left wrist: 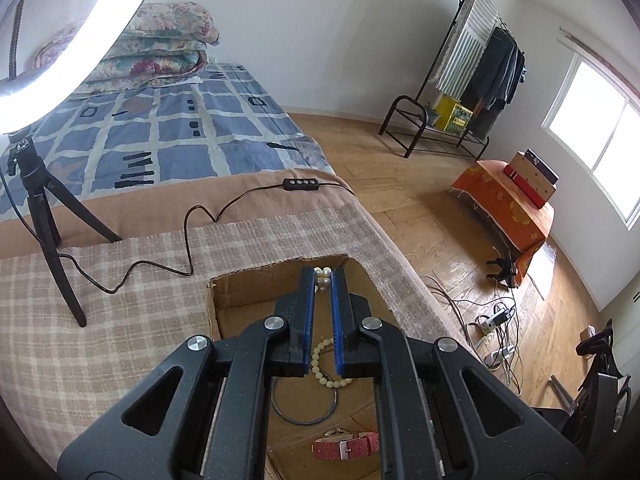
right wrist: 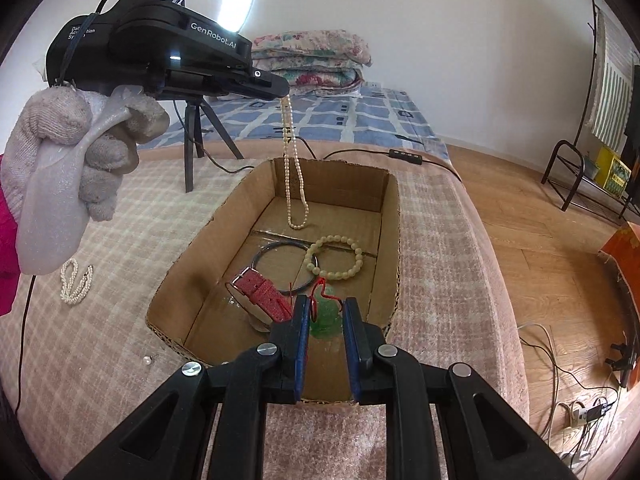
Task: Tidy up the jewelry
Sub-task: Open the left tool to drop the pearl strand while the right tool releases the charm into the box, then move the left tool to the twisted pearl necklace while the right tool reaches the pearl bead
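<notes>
Left gripper (left wrist: 323,276) pinches a pearl necklace (right wrist: 294,168) – its hanging length shows only from the right wrist; right gripper (right wrist: 326,306) clamps a green pendant (right wrist: 326,318).

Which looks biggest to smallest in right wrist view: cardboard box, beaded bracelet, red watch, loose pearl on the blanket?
1. cardboard box
2. red watch and beaded bracelet: similar in extent, and the watch sits nearer the camera, so not ranked
3. loose pearl

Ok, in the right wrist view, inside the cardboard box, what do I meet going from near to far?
Green pendant on a red cord → red-strapped watch → pale bead bracelet → hanging pearl necklace, whose loop dangles over the far end of the box.
</notes>
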